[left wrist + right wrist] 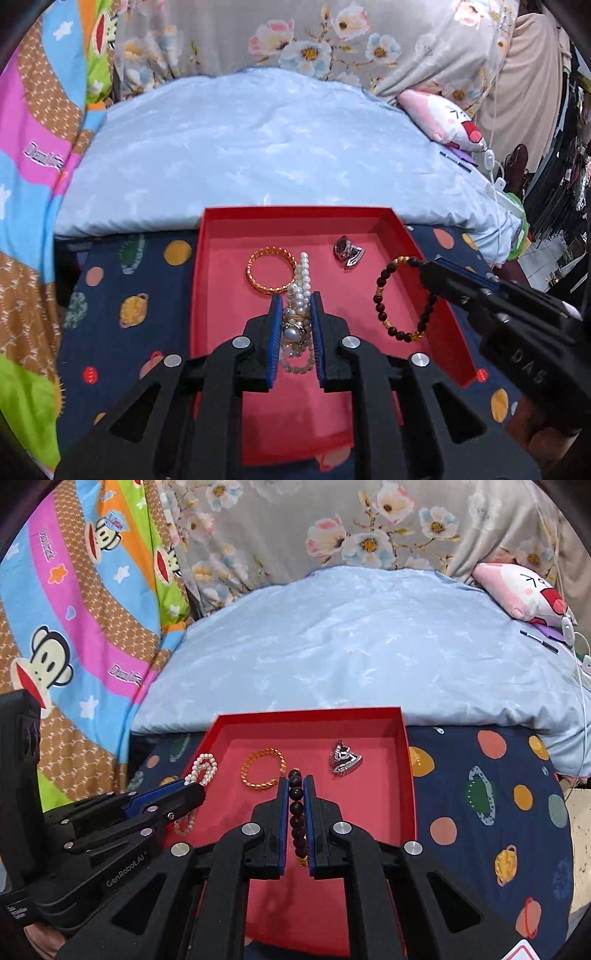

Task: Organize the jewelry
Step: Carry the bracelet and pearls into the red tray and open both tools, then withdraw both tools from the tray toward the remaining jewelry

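Left tool is clenched on the pearl bracelet, right tool clamped on the dark bead bracelet, and both hang over the red tray on the bed. This looks like the carry-in step; next call is a gentle lowering and release onto bare tray floor, apart from the gold bangle and the silver ring. The pearls are bunched in loops; the dark beads carry gold spacers.

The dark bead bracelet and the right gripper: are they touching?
Touching. In the right wrist view the right gripper is shut on the dark bead bracelet, its blue pads pressing the beads from both sides.
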The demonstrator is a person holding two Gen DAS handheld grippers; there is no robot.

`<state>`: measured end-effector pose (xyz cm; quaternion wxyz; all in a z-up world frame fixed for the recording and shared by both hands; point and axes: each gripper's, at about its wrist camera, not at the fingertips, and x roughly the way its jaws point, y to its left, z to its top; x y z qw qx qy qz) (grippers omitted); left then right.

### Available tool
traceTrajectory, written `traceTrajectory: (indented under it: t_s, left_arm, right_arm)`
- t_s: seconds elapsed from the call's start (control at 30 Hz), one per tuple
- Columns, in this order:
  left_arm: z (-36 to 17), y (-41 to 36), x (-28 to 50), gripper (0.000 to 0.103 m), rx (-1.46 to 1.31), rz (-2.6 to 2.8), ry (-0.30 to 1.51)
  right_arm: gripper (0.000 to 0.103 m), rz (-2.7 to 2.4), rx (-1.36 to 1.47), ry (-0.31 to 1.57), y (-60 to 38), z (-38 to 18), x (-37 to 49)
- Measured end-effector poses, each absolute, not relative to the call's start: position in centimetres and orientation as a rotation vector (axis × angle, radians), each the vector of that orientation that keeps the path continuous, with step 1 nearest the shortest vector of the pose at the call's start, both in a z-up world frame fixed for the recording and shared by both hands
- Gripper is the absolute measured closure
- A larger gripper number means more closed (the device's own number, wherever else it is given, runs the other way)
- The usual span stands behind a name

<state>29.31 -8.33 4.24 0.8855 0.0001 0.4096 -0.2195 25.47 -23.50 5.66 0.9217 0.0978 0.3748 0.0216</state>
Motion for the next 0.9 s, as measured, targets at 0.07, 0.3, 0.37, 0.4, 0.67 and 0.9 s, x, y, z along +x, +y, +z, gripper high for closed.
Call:
traceTrajectory:
  t_s: [0.07, 0.3, 0.37, 0.4, 0.67, 0.9]
  left_arm:
    - [3.2, -8.8, 30.1, 0.089, 0.002, -0.450, 0.871]
    - [1.9, -9.5, 31.0, 0.077, 0.005, -0.423, 0.867]
    - [2.1, -9.3, 31.0, 0.057, -0.002, -0.386, 0.853]
    - [2.3, -9.2, 31.0, 0.053, -0.002, -0.374, 0.847]
    - [4.7, -6.5, 27.0, 0.051, 0.040, -0.334, 0.800]
    - [4.0, -2.1, 20.9, 0.045, 0.063, -0.272, 0.824]
  right_arm:
    - [0.096, 0.035, 0.195, 0.791, -23.7, 4.5, 26.4]
    - [0.088, -0.065, 0.134, 0.790, -25.3, 2.6, 27.8]
    - [0.073, -0.086, 0.133, 0.768, -25.8, 3.0, 27.2]
    - [0.073, -0.095, 0.139, 0.752, -26.0, 3.4, 26.6]
    - [0.066, -0.111, 0.086, 0.695, -25.5, 6.7, 19.5]
    - [0.065, -0.101, 0.110, 0.744, -23.9, 5.7, 11.6]
